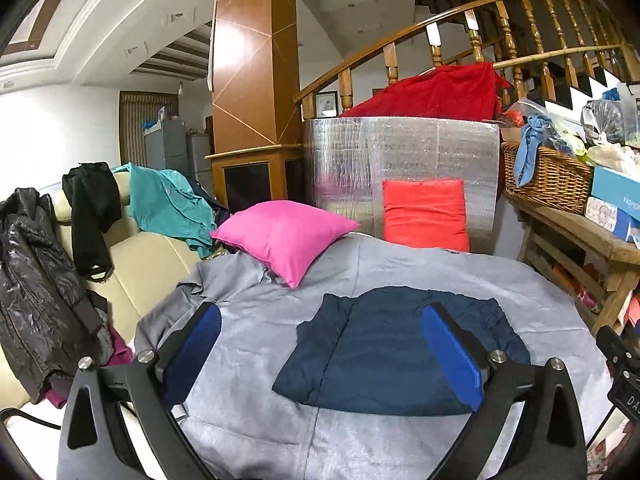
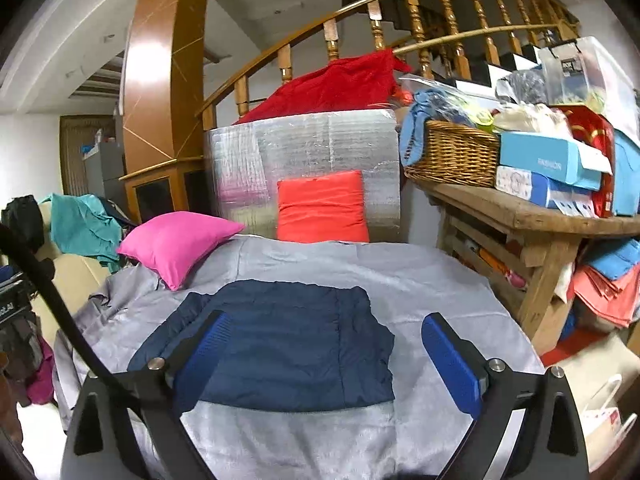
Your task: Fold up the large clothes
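Note:
A dark navy garment (image 1: 384, 348) lies folded into a rough rectangle on a grey cloth-covered table (image 1: 256, 320). It also shows in the right wrist view (image 2: 288, 344) on the same grey cloth (image 2: 432, 280). My left gripper (image 1: 320, 354) is open and empty, held above the near edge of the garment. My right gripper (image 2: 324, 360) is open and empty, also above the garment's near edge. Both grippers have blue pads.
A pink pillow (image 1: 280, 236) and an orange-red pillow (image 1: 426, 214) lie at the table's far side before a silver foil panel (image 1: 400, 152). Clothes hang over a cream sofa (image 1: 132, 256) at left. A cluttered wooden bench (image 2: 532, 216) with a wicker basket (image 2: 452, 156) stands at right.

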Demonstrator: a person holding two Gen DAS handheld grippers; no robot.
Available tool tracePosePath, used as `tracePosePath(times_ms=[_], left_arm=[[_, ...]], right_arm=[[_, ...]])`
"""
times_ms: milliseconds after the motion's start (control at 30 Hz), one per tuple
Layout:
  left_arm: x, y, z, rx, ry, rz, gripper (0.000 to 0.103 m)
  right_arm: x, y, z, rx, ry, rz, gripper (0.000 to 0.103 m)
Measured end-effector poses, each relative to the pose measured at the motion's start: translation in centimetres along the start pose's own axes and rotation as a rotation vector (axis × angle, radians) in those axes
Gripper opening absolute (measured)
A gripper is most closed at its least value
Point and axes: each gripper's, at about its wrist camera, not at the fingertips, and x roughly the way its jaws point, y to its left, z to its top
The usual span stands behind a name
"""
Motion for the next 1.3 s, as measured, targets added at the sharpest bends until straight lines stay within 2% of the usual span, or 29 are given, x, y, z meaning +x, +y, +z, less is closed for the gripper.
tracePosePath(times_ms=[233,667,1300], left_arm=[[-1.2,-0.3,0.8,0.008,0.0,0.018,0.1],[-2.6,-0.2,1.2,0.006,-0.02,0.01,0.1],[-3.1,0.8,1.3,-0.018,-0.034,-0.003,0.1]], right_arm=[[-1.0,0.1,0.2,0.011,0.008,-0.013,0.098],[-1.9,2.1,-0.4,-0.03,0.028,0.023,0.098],[-3.8,4.0,0.1,-0.07,-0.013,0.03,0.098]])
